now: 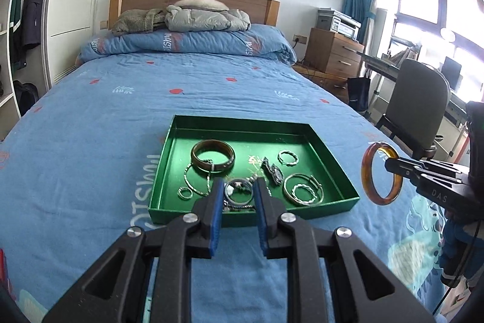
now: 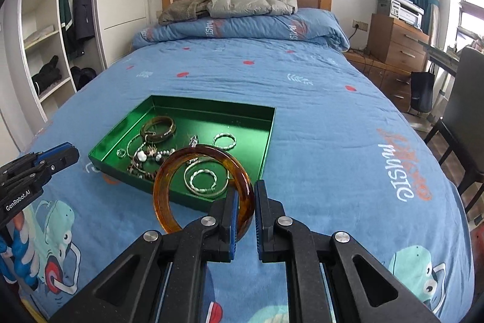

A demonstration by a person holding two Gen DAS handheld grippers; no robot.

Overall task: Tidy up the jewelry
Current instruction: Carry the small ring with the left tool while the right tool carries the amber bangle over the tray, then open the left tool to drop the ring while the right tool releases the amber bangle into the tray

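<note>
Left wrist: green tray (image 1: 329, 168) holds bangles (image 1: 212, 155), rings

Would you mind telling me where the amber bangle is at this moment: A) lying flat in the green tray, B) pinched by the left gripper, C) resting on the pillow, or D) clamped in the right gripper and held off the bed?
D: the amber bangle sits clamped between the right gripper pads, held in the air beside the green tray.
</note>
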